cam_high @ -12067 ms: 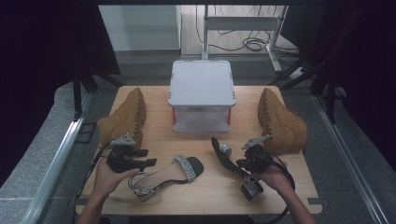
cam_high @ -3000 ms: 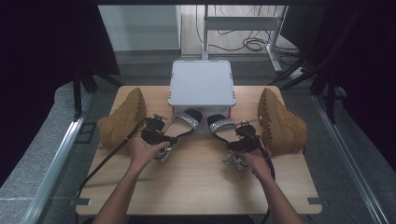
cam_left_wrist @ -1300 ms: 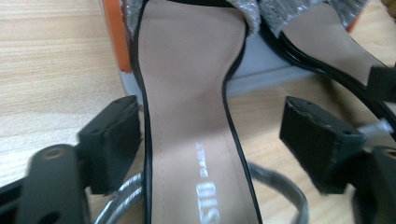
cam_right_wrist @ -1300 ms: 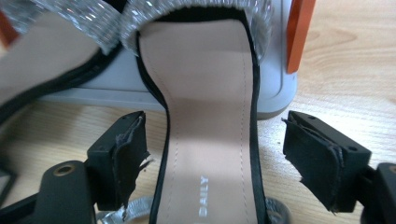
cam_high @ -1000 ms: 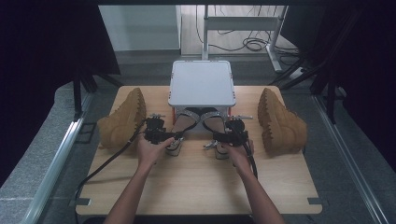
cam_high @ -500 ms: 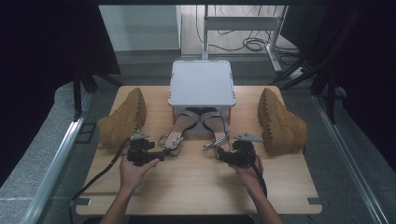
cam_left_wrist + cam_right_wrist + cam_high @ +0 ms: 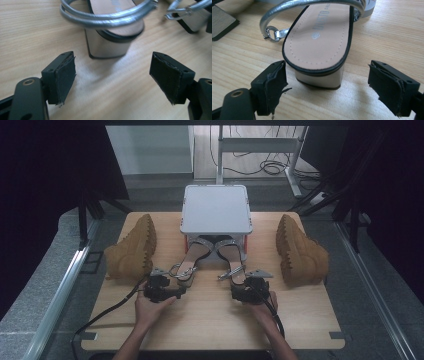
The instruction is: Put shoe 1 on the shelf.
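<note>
Two silver strappy sandals lie side by side at the table's middle, heels toward me. Their toes are tucked under the white box [image 7: 216, 210]. My left gripper [image 7: 167, 287] [image 7: 116, 75] is open just behind the left sandal [image 7: 187, 265] [image 7: 110, 45], with its block heel a short way beyond the jaws. The right gripper [image 7: 247, 287] [image 7: 332, 87] is open too. The right sandal's [image 7: 232, 262] heel end [image 7: 319, 37] sits between its spread jaws, and neither pad touches it.
A tan boot [image 7: 132, 250] lies on its side at the left of the wooden table [image 7: 210, 325], and another tan boot [image 7: 300, 252] lies at the right. The white box stands on short legs at the back centre. Cables trail off the front edge.
Over the last second both grippers came away from the sandals and drew back toward the person. The sandals stayed where they were set, toes under the box.
</note>
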Action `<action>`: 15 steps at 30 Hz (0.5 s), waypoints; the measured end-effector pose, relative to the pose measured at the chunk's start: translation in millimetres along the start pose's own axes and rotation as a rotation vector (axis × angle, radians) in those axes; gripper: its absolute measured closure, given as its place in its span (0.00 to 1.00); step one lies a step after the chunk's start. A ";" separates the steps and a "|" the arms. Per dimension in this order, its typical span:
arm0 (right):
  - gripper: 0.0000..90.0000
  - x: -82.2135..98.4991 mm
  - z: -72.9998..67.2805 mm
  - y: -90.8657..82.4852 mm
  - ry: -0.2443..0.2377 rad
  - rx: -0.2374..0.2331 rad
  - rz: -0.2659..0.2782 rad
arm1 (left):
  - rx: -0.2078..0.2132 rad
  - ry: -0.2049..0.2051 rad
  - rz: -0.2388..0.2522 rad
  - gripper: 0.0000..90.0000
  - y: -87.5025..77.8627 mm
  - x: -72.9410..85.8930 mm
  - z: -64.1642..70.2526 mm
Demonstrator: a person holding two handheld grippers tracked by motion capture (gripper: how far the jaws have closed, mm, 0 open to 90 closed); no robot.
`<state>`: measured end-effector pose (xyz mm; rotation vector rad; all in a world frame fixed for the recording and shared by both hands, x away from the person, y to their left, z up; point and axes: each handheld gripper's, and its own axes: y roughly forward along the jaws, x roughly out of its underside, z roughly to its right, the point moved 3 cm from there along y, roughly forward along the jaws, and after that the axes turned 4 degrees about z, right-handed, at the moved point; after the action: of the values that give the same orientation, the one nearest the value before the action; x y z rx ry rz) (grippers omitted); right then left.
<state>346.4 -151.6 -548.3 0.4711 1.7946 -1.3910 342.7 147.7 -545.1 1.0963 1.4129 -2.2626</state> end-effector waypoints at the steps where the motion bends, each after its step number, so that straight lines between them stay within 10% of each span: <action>1: 0.17 -0.3 0.1 1.5 -0.003 0.004 0.000 | 0.000 0.000 0.000 0.24 0.0 0.0 0.0; 15: 0.20 -5.7 -6.3 19.9 0.013 0.020 0.004 | -0.093 0.046 0.043 0.38 30.8 -19.7 11.3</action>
<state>361.6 -138.3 -556.0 0.4944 1.7910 -1.4072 368.4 119.6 -548.6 1.1448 1.4819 -2.1320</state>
